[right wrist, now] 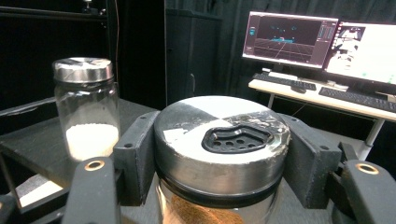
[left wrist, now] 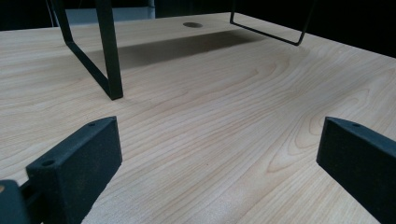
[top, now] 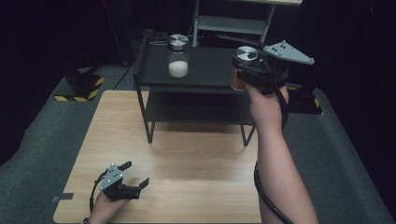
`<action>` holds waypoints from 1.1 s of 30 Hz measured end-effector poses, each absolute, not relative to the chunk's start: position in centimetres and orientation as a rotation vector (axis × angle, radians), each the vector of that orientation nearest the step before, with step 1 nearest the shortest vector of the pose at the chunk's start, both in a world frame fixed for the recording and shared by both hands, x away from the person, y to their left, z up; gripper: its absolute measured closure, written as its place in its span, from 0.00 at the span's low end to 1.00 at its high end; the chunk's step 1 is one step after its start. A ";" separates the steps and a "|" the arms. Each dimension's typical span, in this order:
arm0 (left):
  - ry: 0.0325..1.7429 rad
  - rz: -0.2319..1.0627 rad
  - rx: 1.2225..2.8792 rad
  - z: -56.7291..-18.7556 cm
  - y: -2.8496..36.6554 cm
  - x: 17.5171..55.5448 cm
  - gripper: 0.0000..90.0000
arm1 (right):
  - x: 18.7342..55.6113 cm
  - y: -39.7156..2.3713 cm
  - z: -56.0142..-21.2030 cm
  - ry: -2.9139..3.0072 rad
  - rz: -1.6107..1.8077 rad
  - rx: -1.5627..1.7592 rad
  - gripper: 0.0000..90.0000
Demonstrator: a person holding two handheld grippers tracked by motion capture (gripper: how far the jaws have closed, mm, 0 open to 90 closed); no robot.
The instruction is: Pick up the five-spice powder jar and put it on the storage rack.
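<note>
At the left of the pale wooden table (top: 187,154), the left gripper (top: 137,175) rests low near the front edge with its black jaws spread wide and nothing between them; the left gripper view looks across bare wood grain toward the legs of the black metal two-tier shelf (top: 205,81). On that shelf's top tray, toward its left, stands a clear glass jar with a silver metal lid and white granules (top: 178,56) filling its lower part, upright and untouched. Farther right, the right gripper (top: 243,70) is clamped on a second glass shaker jar with a silver perforated lid and brown spice inside (right wrist: 223,140), held above the right end of the top tray, apparently clear of its surface, though the contact is hard to judge. The pads press on the lid rim from both sides, the lid facing up, so the jar's long axis runs vertical. It is likely rigid, fairly light and breakable, with smooth glass and metal that could slip; a hold on the lid trusts the screw thread, so gripping the glass body just under the lid looks safer.
</note>
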State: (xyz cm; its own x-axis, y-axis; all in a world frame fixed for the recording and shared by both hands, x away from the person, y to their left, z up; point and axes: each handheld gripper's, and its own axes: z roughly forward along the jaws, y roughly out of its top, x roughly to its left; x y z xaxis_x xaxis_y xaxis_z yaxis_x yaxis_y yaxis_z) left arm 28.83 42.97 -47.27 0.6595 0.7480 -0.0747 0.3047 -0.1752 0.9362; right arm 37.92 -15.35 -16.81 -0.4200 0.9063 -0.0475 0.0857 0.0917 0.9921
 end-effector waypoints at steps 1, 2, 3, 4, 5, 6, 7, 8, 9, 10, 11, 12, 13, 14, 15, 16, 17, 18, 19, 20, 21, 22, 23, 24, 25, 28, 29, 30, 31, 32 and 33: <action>0.850 0.495 1.758 -47.3 43.0 28.8 0.00 | 38.2 -15.1 -16.7 1.636 1.404 0.998 0.39; 0.849 0.494 1.759 -47.3 42.9 28.8 0.00 | 38.5 -14.9 -16.6 1.641 1.399 1.001 0.39; 0.846 0.495 1.761 -47.3 42.9 28.8 0.00 | 38.8 -14.7 -16.5 1.646 1.396 1.001 0.39; 0.845 0.495 1.761 -47.3 42.9 28.8 0.00 | 39.0 -14.5 -16.5 1.648 1.392 1.002 0.39; 0.845 0.495 1.761 -47.3 42.9 28.8 0.00 | 39.0 -14.5 -16.5 1.648 1.392 1.002 0.39; 0.846 0.492 1.759 -47.3 43.0 28.8 0.00 | 39.2 -14.3 -16.4 1.648 1.387 1.002 0.39; 0.847 0.490 1.757 -47.3 43.0 28.8 0.00 | 39.5 -14.1 -16.4 1.646 1.382 1.002 0.39; 0.847 0.490 1.756 -47.3 43.0 28.8 0.00 | 39.6 -14.0 -16.3 1.646 1.378 1.004 0.39; 0.846 0.489 1.756 -47.3 43.0 28.8 0.00 | 40.0 -13.7 -16.2 1.644 1.376 1.010 0.39; 0.844 0.488 1.755 -47.3 43.1 28.8 0.00 | 40.0 -13.7 -16.2 1.644 1.376 1.010 0.39; 0.843 0.487 1.754 -47.4 43.1 28.8 0.00 | 40.2 -13.6 -16.2 1.645 1.376 1.013 0.39; 0.841 0.485 1.755 -47.4 43.1 28.8 0.00 | 40.4 -13.5 -16.1 1.647 1.376 1.016 0.39; 0.842 0.482 1.754 -47.4 43.1 28.8 0.00 | 40.7 -13.4 -16.0 1.649 1.371 1.022 0.39; 0.842 0.482 1.754 -47.4 43.1 28.8 0.00 | 40.9 -13.2 -16.0 1.649 1.369 1.027 0.39; 0.841 0.484 1.751 -47.4 43.2 28.9 0.00 | 41.1 -13.2 -16.0 1.651 1.367 1.029 0.39; 0.841 0.484 1.750 -47.4 43.2 28.9 0.00 | 41.2 -13.1 -15.9 1.653 1.365 1.031 0.39; 0.839 0.484 1.751 -47.4 43.2 28.9 0.00 | 41.4 -13.0 -15.9 1.651 1.364 1.033 0.39; 0.839 0.484 1.751 -47.4 43.2 28.9 0.00 | 41.4 -13.0 -15.9 1.651 1.364 1.033 0.39; 0.837 0.481 1.755 -47.4 43.2 28.9 0.00 | 41.5 -12.9 -16.0 1.650 1.363 1.036 0.39; 0.836 0.482 1.756 -47.4 43.2 28.9 0.00 | 41.7 -12.9 -16.1 1.647 1.367 1.037 0.39; 0.834 0.483 1.757 -47.4 43.2 28.9 0.00 | 41.8 -12.8 -16.1 1.647 1.368 1.042 0.39; 0.832 0.483 1.758 -47.4 43.2 28.9 0.00 | 42.0 -12.8 -16.1 1.646 1.368 1.046 0.39; 0.832 0.483 1.758 -47.4 43.2 28.9 0.00 | 42.0 -12.8 -16.1 1.646 1.368 1.046 0.39; 0.832 0.483 1.757 -47.4 43.2 28.9 0.00 | 42.3 -12.7 -16.2 1.649 1.369 1.052 0.39; 0.833 0.482 1.756 -47.4 43.2 28.9 0.00 | 42.4 -12.7 -16.3 1.649 1.368 1.054 0.39; 0.835 0.478 1.753 -47.4 43.2 28.9 0.00 | 42.7 -12.7 -16.4 1.648 1.371 1.055 0.39; 0.835 0.477 1.753 -47.4 43.2 28.9 0.00 | 42.8 -12.7 -16.5 1.646 1.374 1.054 0.39; 0.835 0.476 1.753 -47.4 43.3 28.9 0.00 | 42.9 -12.7 -16.7 1.641 1.377 1.054 0.39; 0.835 0.475 1.754 -47.4 43.3 28.9 0.00 | 42.9 -12.7 -16.7 1.641 1.377 1.054 0.39; 0.835 0.475 1.754 -47.4 43.3 29.0 0.00 | 42.9 -12.7 -16.7 1.640 1.378 1.055 0.39; 0.836 0.474 1.754 -47.4 43.2 29.0 0.00 | 42.9 -12.7 -16.8 1.639 1.380 1.055 0.39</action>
State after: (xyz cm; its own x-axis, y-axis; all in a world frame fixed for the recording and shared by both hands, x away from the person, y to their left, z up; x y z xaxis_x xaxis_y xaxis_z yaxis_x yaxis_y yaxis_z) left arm 28.95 43.24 -47.39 0.6732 0.7345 -0.0856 0.3033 -0.1687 0.9378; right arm 42.93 -12.68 -16.79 -0.3919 0.9195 -0.0285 0.1289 0.0855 0.9880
